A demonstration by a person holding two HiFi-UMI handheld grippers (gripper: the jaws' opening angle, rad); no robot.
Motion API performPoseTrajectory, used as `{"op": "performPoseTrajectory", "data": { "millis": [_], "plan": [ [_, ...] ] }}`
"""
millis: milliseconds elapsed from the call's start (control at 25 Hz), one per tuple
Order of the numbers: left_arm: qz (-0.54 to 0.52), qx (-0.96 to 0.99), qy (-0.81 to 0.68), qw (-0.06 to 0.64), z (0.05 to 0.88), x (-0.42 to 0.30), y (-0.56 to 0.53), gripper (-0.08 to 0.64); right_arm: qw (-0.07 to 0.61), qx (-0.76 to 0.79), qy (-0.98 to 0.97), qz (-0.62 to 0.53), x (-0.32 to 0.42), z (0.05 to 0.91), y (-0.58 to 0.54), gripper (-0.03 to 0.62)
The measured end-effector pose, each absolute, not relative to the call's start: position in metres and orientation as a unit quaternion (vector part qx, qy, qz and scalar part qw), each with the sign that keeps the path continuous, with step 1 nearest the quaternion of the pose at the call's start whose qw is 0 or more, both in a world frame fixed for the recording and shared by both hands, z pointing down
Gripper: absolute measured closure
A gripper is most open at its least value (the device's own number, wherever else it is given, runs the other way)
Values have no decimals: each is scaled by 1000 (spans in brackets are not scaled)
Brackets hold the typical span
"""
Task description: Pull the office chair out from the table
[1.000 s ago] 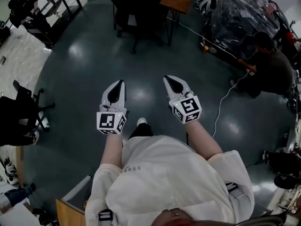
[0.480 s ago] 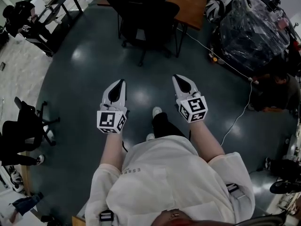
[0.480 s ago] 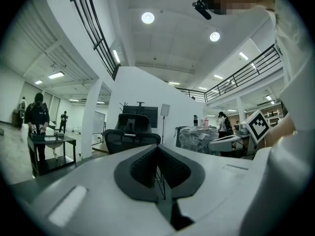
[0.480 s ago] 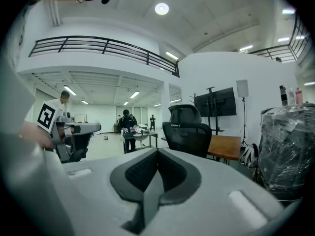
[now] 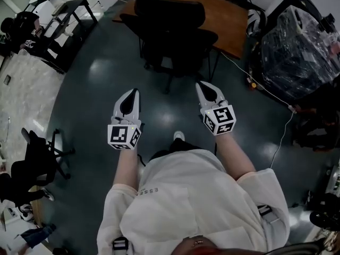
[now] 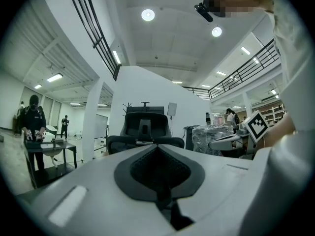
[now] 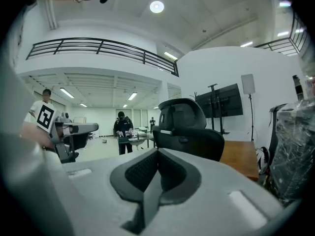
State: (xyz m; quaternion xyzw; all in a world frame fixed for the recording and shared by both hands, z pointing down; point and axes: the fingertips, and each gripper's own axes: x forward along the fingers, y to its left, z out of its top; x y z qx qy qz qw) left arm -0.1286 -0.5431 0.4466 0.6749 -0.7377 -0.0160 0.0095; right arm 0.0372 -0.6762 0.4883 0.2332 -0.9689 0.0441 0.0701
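A black office chair [image 5: 175, 33] stands tucked against a brown wooden table [image 5: 228, 20] at the top of the head view, its back turned to me. Both grippers are held out level above the dark floor, short of the chair and touching nothing. My left gripper [image 5: 134, 92] is shut and empty, and so is my right gripper [image 5: 204, 85]. In the left gripper view the chair [image 6: 145, 127] rises just beyond the closed jaws [image 6: 157, 147]. From the right gripper [image 7: 157, 154] the chair [image 7: 189, 132] and the table [image 7: 240, 163] show ahead.
A plastic-wrapped stack [image 5: 303, 41] stands to the right of the table, and a white cable [image 5: 271, 97] runs across the floor beside it. Another black chair [image 5: 34, 161] is at the left. A dark desk [image 5: 66, 12] with a person [image 5: 21, 23] is at the far left.
I have walked forward: the chair and table have drawn nearer, sliding down the head view toward the grippers. Both grippers stay shut and side by side.
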Motion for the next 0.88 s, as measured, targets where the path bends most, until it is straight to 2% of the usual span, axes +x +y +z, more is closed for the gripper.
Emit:
{"op": "performPoseTrajectory", "data": {
  "millis": [360, 680, 880],
  "plan": [
    [-9, 710, -704, -12, 433, -203, -654, 543, 62, 273, -960, -8, -28, 459, -773, 600],
    [2, 784, -619, -39, 409, -284, -750, 543, 56, 380, -921, -59, -78, 422, -832, 600],
    [22, 818, -568, -85, 381, -321, -798, 543, 67, 438, -891, -103, -99, 397, -855, 600]
  ]
}}
